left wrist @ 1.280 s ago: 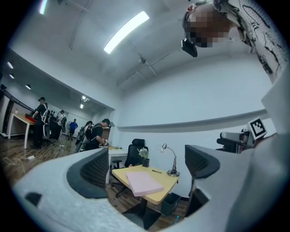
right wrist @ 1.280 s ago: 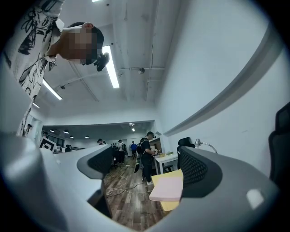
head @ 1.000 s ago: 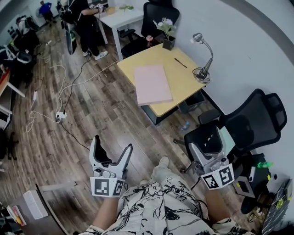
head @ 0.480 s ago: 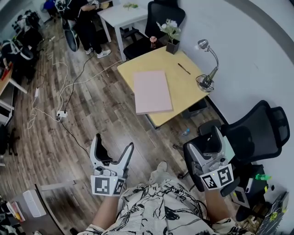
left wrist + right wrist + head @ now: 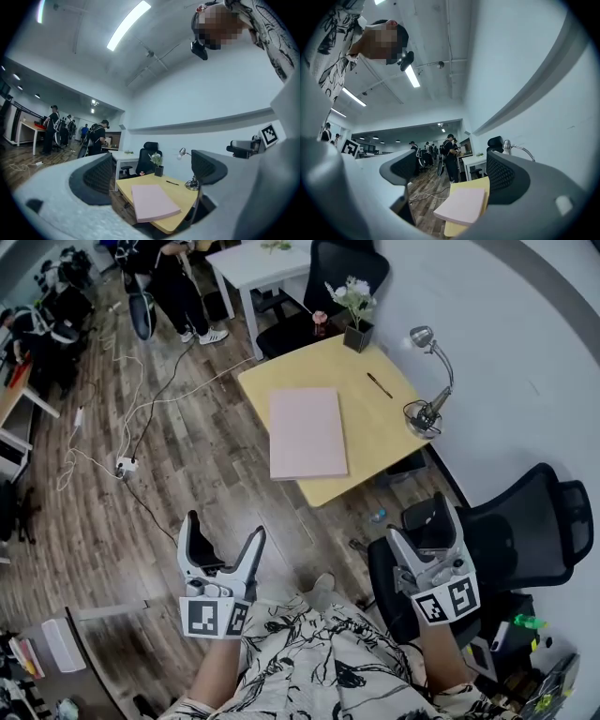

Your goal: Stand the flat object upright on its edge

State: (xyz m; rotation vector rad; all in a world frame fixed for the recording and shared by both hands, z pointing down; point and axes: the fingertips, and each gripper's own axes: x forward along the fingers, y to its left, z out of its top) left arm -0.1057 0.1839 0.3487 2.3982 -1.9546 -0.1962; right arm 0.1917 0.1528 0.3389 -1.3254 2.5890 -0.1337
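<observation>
A flat pink board (image 5: 307,432) lies face down on a small yellow table (image 5: 380,423) ahead of me; it also shows in the left gripper view as the pink board (image 5: 153,203) and in the right gripper view as the pink board (image 5: 463,207). My left gripper (image 5: 221,545) is held near my body, well short of the table, jaws open and empty. My right gripper (image 5: 424,521) hangs to the right over a black chair, also open with nothing in it. Both are far from the board.
On the table stand a potted flower (image 5: 353,306), a desk lamp (image 5: 429,381) and a pen (image 5: 379,384). Black office chairs (image 5: 525,531) sit at my right and behind the table. Cables and a power strip (image 5: 122,465) lie on the wooden floor; people stand by a white desk (image 5: 267,263).
The view has shifted so the table and board sit slightly nearer and more centred. Both grippers stay open and low, the right one a little higher in the picture.
</observation>
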